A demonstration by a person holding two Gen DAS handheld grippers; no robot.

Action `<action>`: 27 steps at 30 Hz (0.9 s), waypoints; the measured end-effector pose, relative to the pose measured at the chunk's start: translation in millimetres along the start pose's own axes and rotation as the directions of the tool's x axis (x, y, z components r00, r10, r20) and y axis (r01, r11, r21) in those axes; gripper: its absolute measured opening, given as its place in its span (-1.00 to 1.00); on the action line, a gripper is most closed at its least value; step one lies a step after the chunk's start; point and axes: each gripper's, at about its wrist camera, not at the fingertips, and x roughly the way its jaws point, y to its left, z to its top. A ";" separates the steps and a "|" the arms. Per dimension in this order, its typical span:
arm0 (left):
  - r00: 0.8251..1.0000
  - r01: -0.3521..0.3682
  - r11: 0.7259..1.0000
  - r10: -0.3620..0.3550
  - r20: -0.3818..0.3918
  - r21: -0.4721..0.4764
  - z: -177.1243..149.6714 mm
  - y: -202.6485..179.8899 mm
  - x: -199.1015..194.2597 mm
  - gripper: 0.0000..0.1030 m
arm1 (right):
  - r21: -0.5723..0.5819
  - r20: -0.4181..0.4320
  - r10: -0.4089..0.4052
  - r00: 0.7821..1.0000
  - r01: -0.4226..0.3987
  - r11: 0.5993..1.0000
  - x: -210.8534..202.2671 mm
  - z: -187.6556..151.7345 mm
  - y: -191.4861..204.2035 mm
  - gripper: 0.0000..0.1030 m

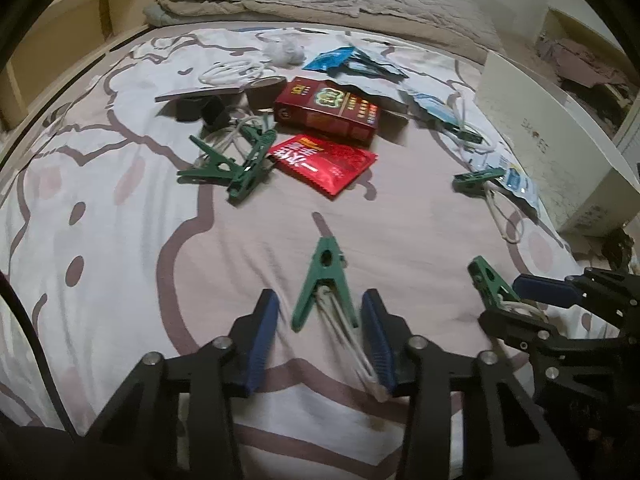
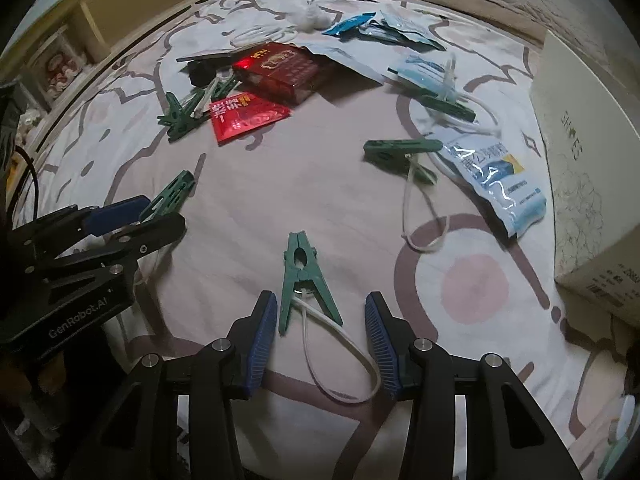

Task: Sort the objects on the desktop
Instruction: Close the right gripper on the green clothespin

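Several green clothes pegs with white cord loops lie on a patterned bedsheet. In the left wrist view my left gripper (image 1: pixel 320 312) is open, its blue pads on either side of one green peg (image 1: pixel 325 276) lying on the sheet. In the right wrist view my right gripper (image 2: pixel 320 312) is open around another green peg (image 2: pixel 303 276), whose cord (image 2: pixel 340 360) loops between the fingers. Each gripper shows in the other's view: the right one (image 1: pixel 520 300) around its peg (image 1: pixel 486 278), the left one (image 2: pixel 140 216) around its peg (image 2: pixel 170 196).
A red box (image 1: pixel 328 110), a red sachet (image 1: pixel 324 164), a cluster of green pegs (image 1: pixel 236 164), blue packets (image 1: pixel 332 58) and black items (image 1: pixel 200 110) lie further up the bed. Two more pegs (image 2: pixel 400 150) and a blue-white pouch (image 2: pixel 492 180) lie right. A white shoebox (image 2: pixel 592 160) stands at the right edge.
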 end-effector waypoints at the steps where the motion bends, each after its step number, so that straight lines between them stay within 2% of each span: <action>1: 1.000 -0.001 1.000 0.001 0.000 0.007 -0.2 -2.0 0.1 -0.21 | -0.002 -0.002 -0.002 1.000 0.002 1.000 0.4 0.3 0.6 -0.10; 7: 1.000 -0.007 1.000 0.007 -0.001 0.015 -1.3 -3.2 -0.1 -0.41 | -0.023 -0.004 -0.025 1.000 0.025 0.999 2.6 0.0 4.4 -0.10; 12: 0.999 0.050 0.998 -0.050 -0.011 -0.027 0.5 2.8 -2.2 -0.41 | -0.036 -0.001 -0.043 0.999 0.043 0.998 2.8 -0.3 7.1 -0.10; 14: 0.999 0.052 0.998 -0.052 -0.013 -0.022 0.2 1.8 -2.6 -0.41 | -0.042 0.004 -0.046 0.999 0.046 0.998 1.8 -0.8 8.2 -0.10; 17: 0.998 0.054 0.998 -0.054 -0.016 -0.016 0.1 0.1 -3.0 -0.41 | -0.048 0.008 -0.036 0.999 0.036 0.998 1.3 -0.8 9.7 -0.39; 27: 1.000 0.014 0.999 -0.013 -0.021 0.032 -2.6 -6.4 -2.2 -0.40 | -0.013 0.038 -0.021 0.999 0.022 1.000 -3.1 0.5 5.2 -0.41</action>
